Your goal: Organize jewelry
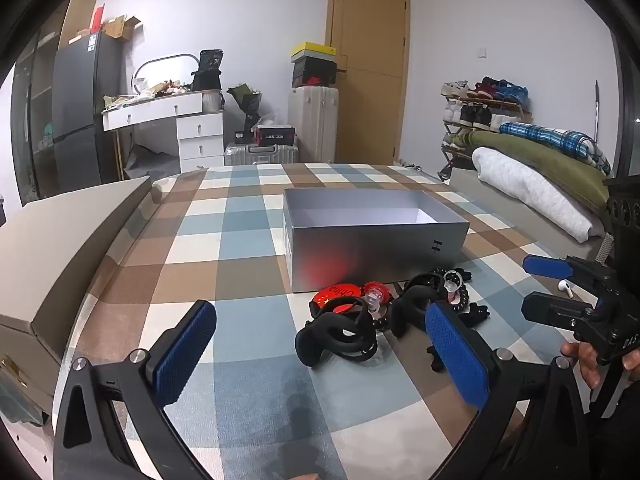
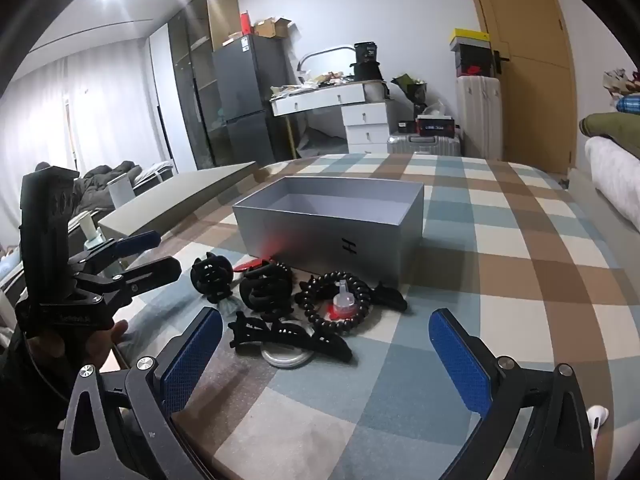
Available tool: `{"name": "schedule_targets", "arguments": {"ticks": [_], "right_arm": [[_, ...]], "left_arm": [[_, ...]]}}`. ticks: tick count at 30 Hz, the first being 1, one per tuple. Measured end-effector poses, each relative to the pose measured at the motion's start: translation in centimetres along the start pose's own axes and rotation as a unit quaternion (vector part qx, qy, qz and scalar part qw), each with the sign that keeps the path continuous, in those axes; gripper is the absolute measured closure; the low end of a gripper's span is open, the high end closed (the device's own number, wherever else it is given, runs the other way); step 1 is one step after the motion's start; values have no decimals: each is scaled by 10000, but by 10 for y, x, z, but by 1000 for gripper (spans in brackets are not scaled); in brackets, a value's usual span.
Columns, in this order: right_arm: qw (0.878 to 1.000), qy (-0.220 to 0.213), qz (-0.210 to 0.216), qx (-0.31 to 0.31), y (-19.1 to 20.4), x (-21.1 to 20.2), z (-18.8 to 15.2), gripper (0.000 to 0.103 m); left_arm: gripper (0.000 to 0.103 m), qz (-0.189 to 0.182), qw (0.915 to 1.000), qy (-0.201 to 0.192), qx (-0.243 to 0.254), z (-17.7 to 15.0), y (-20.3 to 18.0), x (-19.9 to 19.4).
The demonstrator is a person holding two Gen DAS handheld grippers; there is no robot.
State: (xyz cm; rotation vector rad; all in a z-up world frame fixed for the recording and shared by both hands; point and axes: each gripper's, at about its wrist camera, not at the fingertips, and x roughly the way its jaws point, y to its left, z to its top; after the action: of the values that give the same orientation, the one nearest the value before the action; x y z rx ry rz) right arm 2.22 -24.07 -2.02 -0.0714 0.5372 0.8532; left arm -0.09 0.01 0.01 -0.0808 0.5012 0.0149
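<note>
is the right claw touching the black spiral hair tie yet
Apart. The right wrist view shows the right claw open, with bare checked cloth between its blue pads and the black spiral hair tie lying ahead near the grey box.

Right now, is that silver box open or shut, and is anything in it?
Open: the silver box has no lid on. The part of its floor in view looks bare; the near wall hides the rest.

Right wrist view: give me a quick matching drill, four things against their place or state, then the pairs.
1. grey box
2. black coil hair tie
3. round metal disc
4. white earbud

A. under a black hair clip
B. ringed around a small clear bottle
C. open-topped, nothing seen inside
D. lower right edge, apart from the pile

Pairs: 1-C, 2-B, 3-A, 4-D
</note>
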Motion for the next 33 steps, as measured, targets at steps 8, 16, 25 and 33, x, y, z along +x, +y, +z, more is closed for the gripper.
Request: {"name": "schedule_targets", "arguments": {"ticks": [8, 16, 25, 33], "right_arm": [[10000, 50, -1, 2, 0, 1, 0, 0], [10000, 60, -10, -20, -2, 0, -1, 0], [10000, 90, -29, 5, 0, 2, -1, 0], [9999, 114, -39, 16, -1, 3, -1, 0]], "left_arm": [[1, -2, 10000, 35, 0, 0, 0, 0], [1, 2, 10000, 42, 5, 0, 2, 1], [1, 14, 10000, 46, 20, -2, 4, 2], [1, 6, 10000, 43, 10, 0, 3, 3]]}}
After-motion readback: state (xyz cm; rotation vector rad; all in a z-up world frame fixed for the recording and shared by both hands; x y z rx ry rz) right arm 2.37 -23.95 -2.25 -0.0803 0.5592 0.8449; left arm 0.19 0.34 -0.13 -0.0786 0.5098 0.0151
